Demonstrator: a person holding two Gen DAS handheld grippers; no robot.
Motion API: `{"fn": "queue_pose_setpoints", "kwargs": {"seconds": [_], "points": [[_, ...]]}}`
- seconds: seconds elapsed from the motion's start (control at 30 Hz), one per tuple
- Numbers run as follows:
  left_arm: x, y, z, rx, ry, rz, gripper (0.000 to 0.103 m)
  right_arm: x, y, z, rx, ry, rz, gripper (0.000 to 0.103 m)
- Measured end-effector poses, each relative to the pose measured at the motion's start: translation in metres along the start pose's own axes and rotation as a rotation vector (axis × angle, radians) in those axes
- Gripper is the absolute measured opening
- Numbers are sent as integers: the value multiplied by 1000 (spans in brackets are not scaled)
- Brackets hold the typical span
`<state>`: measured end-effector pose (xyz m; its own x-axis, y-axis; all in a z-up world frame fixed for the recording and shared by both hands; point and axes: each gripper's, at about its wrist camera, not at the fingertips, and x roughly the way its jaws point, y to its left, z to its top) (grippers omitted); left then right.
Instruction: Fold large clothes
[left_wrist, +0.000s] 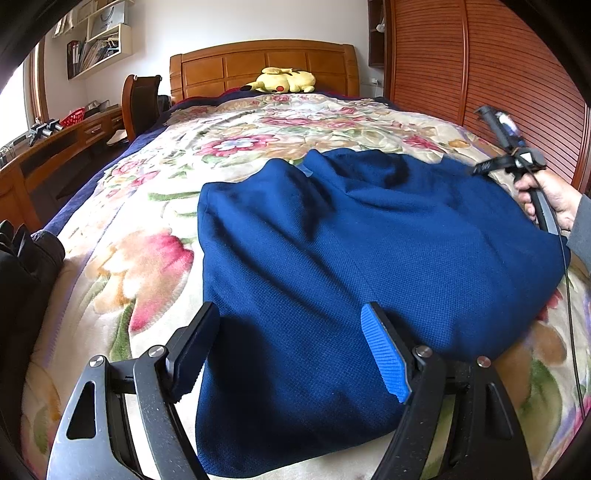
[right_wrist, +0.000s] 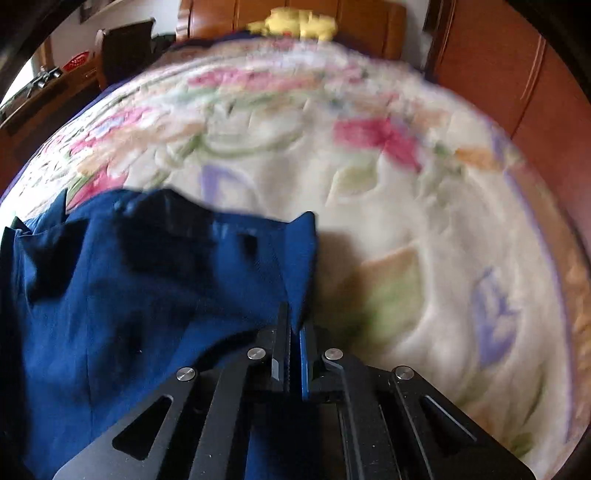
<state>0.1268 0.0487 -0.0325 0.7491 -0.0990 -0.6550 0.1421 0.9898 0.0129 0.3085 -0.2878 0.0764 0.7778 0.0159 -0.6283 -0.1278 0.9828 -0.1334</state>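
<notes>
A large dark blue garment lies spread on the floral bedspread. My left gripper is open, its fingers straddling the garment's near part just above the cloth. My right gripper is shut on an edge of the blue garment, pinching the cloth between its pads and lifting a corner. In the left wrist view the right gripper shows at the garment's far right edge, held by a hand. The right wrist view is blurred.
A yellow plush toy lies by the wooden headboard. A wooden wardrobe lines the bed's right side. A desk and chair stand at the left. A dark bag sits at the bed's left edge.
</notes>
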Motion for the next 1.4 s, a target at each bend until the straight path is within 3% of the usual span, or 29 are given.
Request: {"fn": "queue_pose_setpoints", "kwargs": {"seconds": [0.07,0.2,0.23,0.3,0.37,0.4,0.6,0.77,0.87,1.0,1.4], "points": [[0,0,0,-3,-1,-3,80,-18,-16,0,56,-65,-89,2],[2,2,-1,-7,1,-4,80,-16,-28,-8,55,11,-109,4],[2,2,-1,-8,0,-4,80,-19,-27,-12,41,8,-112,10],[0,3,-1,-10,-4,0,80,-30,-26,-18,19,-15,-142,43],[-4,5,-1,-15,-15,5,80,-50,-23,-32,6,-49,-109,61],[-7,6,-1,-20,-22,4,80,-63,-17,-40,4,-58,-90,64],[-38,21,-3,-40,-82,-8,80,-130,-14,-106,9,-116,-9,68],[-46,32,-15,-44,-71,8,77,-160,-11,-143,19,-113,89,82],[-45,38,-21,-61,-46,27,75,-157,-8,-158,-5,-95,86,83],[-39,40,-27,-64,-6,51,75,-142,2,-160,-59,-46,13,86],[-31,42,-34,-54,33,35,72,-114,-19,-169,92,2,162,88]]}}
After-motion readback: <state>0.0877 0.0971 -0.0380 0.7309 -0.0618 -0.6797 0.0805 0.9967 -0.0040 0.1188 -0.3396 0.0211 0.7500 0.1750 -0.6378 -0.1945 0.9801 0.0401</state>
